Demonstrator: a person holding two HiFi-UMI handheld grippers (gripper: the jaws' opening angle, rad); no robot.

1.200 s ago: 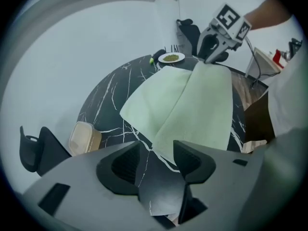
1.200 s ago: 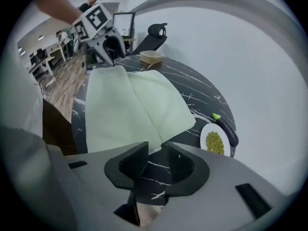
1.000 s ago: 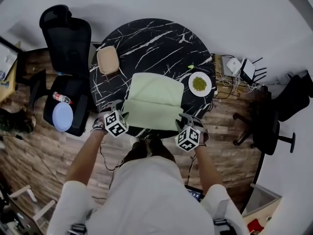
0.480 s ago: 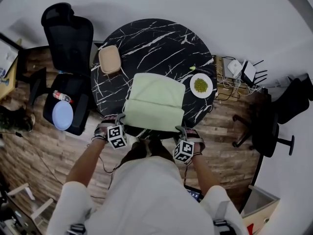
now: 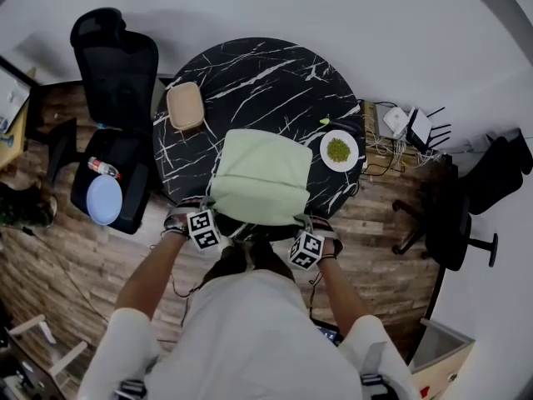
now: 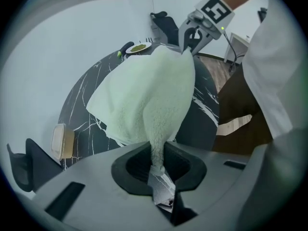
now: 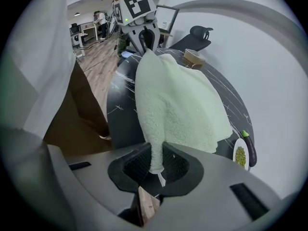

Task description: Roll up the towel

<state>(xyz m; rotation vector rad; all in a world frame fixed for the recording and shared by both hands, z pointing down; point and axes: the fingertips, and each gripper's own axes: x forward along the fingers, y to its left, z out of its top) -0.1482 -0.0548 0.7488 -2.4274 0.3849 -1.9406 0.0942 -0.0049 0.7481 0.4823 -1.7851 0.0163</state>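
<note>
Pale green towel (image 5: pixel 261 177) lies folded on the black marble table (image 5: pixel 266 82), reaching the 6 o'clock edge. Left gripper (image 6: pixel 158 170): jaws have just been closing and now pinch the towel's 7 o'clock corner, nearly together. Right gripper (image 7: pixel 155 170): the same, at the 5 o'clock corner. A plate (image 5: pixel 339 150) sits at the towel's 3 o'clock, apart from it.

The pale green, fleecy towel (image 5: pixel 260 177) lies on the black marbled round table (image 5: pixel 250 73), at its near side, with a fold line running across its middle. Its near edge is raised off the tabletop, both corners bunched into narrow tips.
</note>
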